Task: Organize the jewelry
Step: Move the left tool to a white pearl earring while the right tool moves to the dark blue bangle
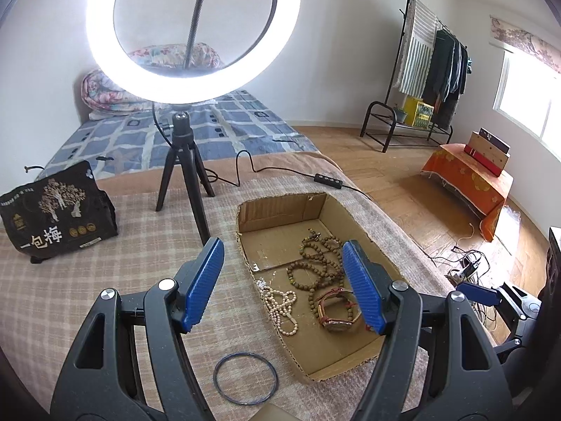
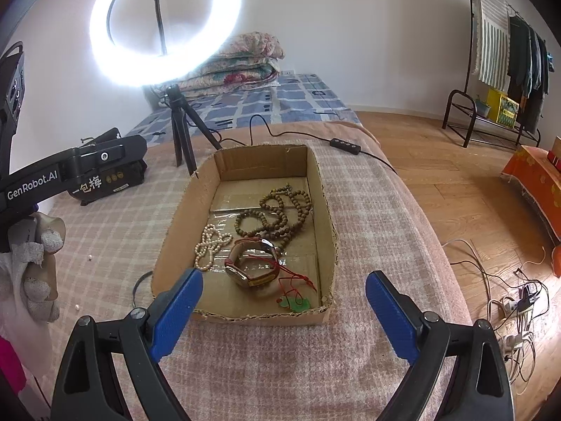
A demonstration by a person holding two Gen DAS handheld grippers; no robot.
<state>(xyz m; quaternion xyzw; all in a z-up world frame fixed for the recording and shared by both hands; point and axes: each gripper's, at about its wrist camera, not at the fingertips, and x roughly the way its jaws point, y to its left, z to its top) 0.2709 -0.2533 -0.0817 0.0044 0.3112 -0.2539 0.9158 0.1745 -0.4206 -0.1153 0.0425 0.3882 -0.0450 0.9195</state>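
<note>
A shallow cardboard box (image 1: pixel 333 368) (image 2: pixel 175 224) lies on the checked blanket. In it lie brown wooden bead strings (image 1: pixel 320 263) (image 2: pixel 277 214), a white pearl necklace (image 1: pixel 280 305) (image 2: pixel 210 245), a wristwatch with a red-brown strap (image 1: pixel 338 312) (image 2: pixel 250 266) and a green pendant on a red cord (image 2: pixel 296 301). A dark blue bangle (image 1: pixel 245 377) lies on the blanket outside the box's near left corner; it also shows in the right wrist view (image 2: pixel 140 286). My left gripper (image 1: pixel 284 287) is open and empty above the box's left wall. My right gripper (image 2: pixel 284 312) is open and empty at the box's near wall.
A ring light on a black tripod (image 1: pixel 184 161) (image 2: pixel 178 122) stands behind the box, its cable and switch (image 1: pixel 324 179) (image 2: pixel 345 145) trailing right. A black snack bag (image 1: pixel 56 210) sits at the left. The blanket edge drops to a wooden floor on the right.
</note>
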